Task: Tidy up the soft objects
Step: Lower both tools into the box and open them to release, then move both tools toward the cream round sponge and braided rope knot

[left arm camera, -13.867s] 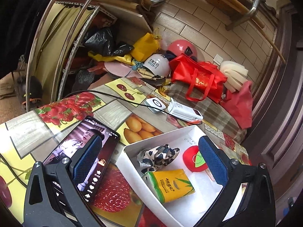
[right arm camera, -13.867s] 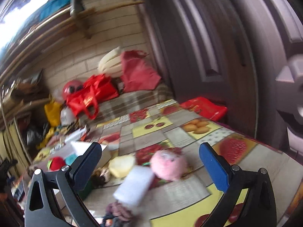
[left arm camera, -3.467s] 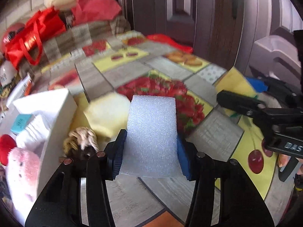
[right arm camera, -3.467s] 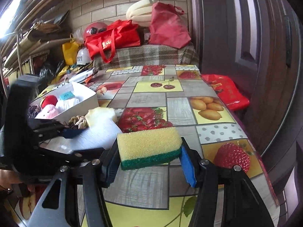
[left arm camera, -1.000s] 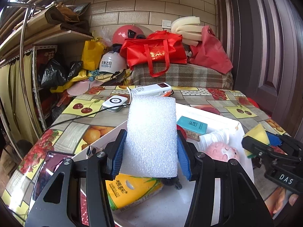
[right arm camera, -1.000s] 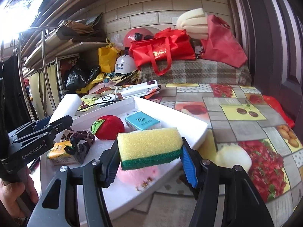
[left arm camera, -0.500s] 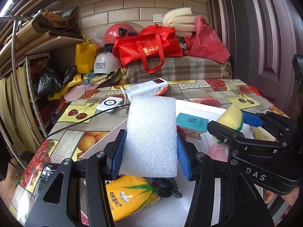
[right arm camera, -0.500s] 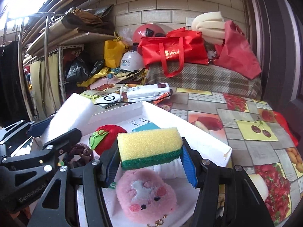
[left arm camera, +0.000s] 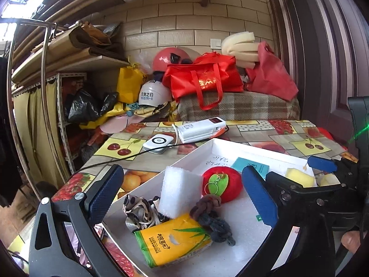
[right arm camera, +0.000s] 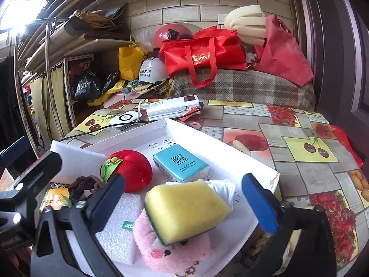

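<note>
Soft things gathered in the white box (left arm camera: 196, 152); both grippers spread and empty.

Left gripper (left arm camera: 184, 194) is released, with the foam block (left arm camera: 180, 191) leaning at 12 o'clock. Right gripper (right arm camera: 184, 198) is released over the sponge (right arm camera: 184, 207), which rests tilted on the pink plush (right arm camera: 170, 251). Sorting looks nearly done; any leftovers are out of sight.

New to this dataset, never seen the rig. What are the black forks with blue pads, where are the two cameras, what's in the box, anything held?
No robot arm: a person holds a two-finger gripper in each hand, with a fisheye camera on each looking along the fingers.

Left view: the left gripper is open over the white box. A white foam block leans inside, beside a red plush apple, a yellow tissue pack and knotted hair ties.

Right view: the right gripper is open too. A yellow-green sponge lies on a pink plush, near a teal tissue pack.

Nothing is held.
</note>
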`<state>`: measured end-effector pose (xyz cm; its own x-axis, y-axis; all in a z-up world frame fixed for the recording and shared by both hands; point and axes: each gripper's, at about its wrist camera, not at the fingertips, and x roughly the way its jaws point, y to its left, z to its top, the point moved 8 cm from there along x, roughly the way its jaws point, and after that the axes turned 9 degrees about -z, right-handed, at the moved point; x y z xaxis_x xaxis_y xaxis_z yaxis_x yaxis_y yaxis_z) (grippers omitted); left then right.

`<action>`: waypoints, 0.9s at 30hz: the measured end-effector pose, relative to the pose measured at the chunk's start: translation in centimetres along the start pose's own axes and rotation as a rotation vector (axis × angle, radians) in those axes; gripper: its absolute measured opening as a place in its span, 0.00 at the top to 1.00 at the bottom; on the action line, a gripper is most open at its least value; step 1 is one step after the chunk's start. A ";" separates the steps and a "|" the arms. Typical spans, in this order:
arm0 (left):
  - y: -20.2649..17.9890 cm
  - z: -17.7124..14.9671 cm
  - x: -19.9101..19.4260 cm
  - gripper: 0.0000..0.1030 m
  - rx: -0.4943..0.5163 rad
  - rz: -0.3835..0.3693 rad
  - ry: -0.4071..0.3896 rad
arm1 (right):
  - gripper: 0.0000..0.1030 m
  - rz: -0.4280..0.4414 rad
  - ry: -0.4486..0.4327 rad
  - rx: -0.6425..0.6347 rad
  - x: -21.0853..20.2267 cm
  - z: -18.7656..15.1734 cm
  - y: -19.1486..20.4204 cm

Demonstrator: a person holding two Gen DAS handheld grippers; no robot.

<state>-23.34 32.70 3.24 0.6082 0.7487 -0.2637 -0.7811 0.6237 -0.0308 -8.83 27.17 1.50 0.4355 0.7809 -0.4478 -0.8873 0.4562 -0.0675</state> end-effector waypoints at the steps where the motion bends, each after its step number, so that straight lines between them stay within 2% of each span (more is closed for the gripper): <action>1: 0.0 0.0 0.0 0.00 0.003 0.002 0.001 | 0.00 0.000 0.001 0.003 0.0 0.0 -0.1; 13: 0.2 0.1 -0.3 0.00 -0.014 0.001 -0.014 | 0.00 -0.005 -0.029 -0.008 -0.5 0.3 0.0; 17: 0.6 0.3 -0.9 0.00 -0.032 0.016 -0.032 | 0.00 0.001 -0.071 -0.008 -1.2 0.6 0.0; 22: 0.2 0.0 -1.5 0.00 -0.043 -0.002 -0.027 | 0.00 -0.005 -0.133 0.006 -2.4 0.9 -0.3; 27: -0.8 -0.2 -2.0 0.00 -0.030 -0.011 -0.021 | 0.00 0.002 -0.118 0.011 -3.0 0.4 -1.0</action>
<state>-23.98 30.72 3.59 0.6197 0.7464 -0.2426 -0.7778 0.6254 -0.0625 -9.22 24.57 3.23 0.4488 0.8264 -0.3401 -0.8869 0.4586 -0.0561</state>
